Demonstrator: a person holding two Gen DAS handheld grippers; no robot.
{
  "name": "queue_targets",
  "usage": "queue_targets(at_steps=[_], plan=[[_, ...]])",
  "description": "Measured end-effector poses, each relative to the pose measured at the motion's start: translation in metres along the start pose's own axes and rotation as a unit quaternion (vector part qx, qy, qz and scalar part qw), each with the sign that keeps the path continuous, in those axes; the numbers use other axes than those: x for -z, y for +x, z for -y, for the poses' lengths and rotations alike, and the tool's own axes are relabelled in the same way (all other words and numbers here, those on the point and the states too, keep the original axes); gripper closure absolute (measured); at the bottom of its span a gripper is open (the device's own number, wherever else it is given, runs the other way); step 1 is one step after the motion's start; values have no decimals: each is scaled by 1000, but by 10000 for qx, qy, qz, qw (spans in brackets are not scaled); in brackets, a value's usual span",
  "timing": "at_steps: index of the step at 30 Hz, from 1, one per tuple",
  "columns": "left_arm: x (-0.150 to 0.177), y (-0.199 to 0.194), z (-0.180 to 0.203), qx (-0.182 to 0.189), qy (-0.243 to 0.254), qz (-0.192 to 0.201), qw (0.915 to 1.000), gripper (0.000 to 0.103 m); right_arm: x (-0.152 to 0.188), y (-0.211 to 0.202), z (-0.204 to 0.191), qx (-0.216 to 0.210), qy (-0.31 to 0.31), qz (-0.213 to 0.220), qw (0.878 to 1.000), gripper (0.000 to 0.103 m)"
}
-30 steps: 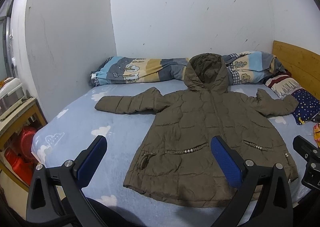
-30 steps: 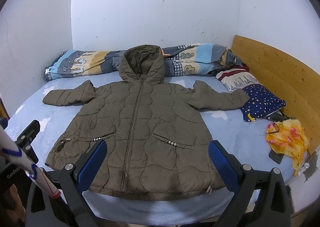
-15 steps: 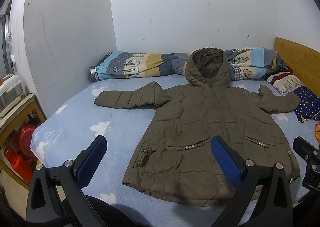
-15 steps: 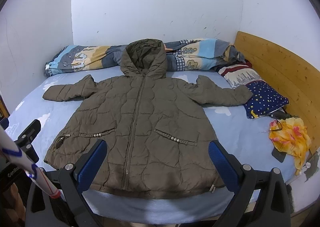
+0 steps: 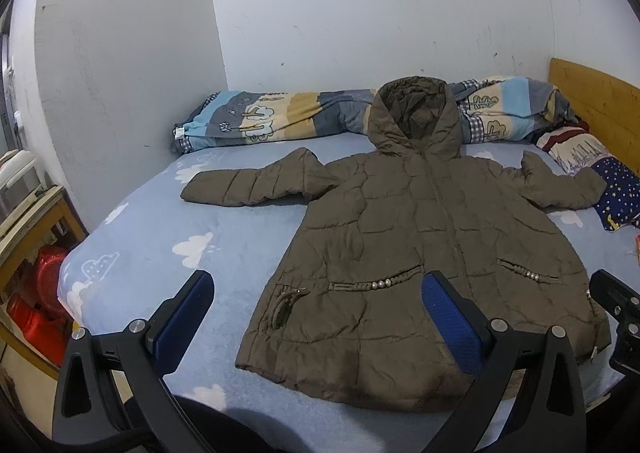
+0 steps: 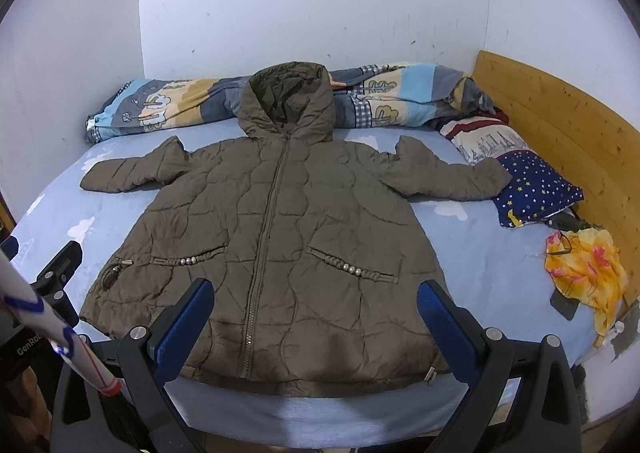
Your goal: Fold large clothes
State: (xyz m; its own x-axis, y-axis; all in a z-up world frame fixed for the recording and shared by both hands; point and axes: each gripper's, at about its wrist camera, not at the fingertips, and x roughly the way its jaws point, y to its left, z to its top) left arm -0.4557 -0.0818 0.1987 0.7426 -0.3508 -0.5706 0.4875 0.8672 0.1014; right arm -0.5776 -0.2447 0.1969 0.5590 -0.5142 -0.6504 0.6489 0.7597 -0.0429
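Olive quilted hooded coat lies flat, hem at bed's near edge. Left gripper and right gripper wide open, empty. Risk: puffy, slick fabric slips from a thin pinch; right sleeve snags starry blue pillow.

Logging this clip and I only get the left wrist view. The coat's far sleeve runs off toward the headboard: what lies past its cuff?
Observer: The coat cuff rests on a star-print pillow.
Operator: Anything nearer along that edge of the bed?
Observer: A yellow floral cloth lies crumpled by the wooden headboard.
Operator: Is the right gripper holding anything?
Observer: No, the right gripper is open above the hem; the left gripper is open too.
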Motion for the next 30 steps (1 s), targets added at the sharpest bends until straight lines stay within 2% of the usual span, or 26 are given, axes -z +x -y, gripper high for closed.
queue_targets(at_steps=[4, 7, 12, 16, 18, 21, 23, 26, 29, 30], plan=[[-19, 24, 2, 4, 18, 45, 10000, 0, -2, 18, 15, -249, 115, -170, 9995, 0], [-44, 58, 7, 52, 54, 21, 10000, 0, -9, 38, 45, -522, 442, -303, 9972, 0], [-81, 141, 35, 263, 182, -322, 9990, 0, -32, 77, 123, -688, 1197, -468, 9893, 0], [-72, 197, 53, 598, 256, -542, 9964, 0, -52, 121, 200, -666, 1861, -680, 9779, 0], [-65, 218, 61, 554, 485, -794, 9941, 0, -63, 145, 245, -543, 2130, -703, 9730, 0], [-65, 230, 66, 586, 665, -813, 9927, 0, -77, 181, 304, -400, 2495, -805, 9642, 1], [-66, 234, 64, 545, 684, -791, 9930, 0, -86, 207, 345, -346, 2864, -868, 9535, 4], [-66, 241, 58, 540, 673, -825, 9928, 0, -100, 241, 400, -198, 3271, -767, 9417, 8], [-66, 248, 51, 434, 670, -877, 9929, 0, -110, 275, 440, -97, 3504, -679, 9341, 22], [-66, 250, 49, 430, 652, -896, 9929, 0, -113, 289, 454, -45, 3608, -697, 9300, 24]])
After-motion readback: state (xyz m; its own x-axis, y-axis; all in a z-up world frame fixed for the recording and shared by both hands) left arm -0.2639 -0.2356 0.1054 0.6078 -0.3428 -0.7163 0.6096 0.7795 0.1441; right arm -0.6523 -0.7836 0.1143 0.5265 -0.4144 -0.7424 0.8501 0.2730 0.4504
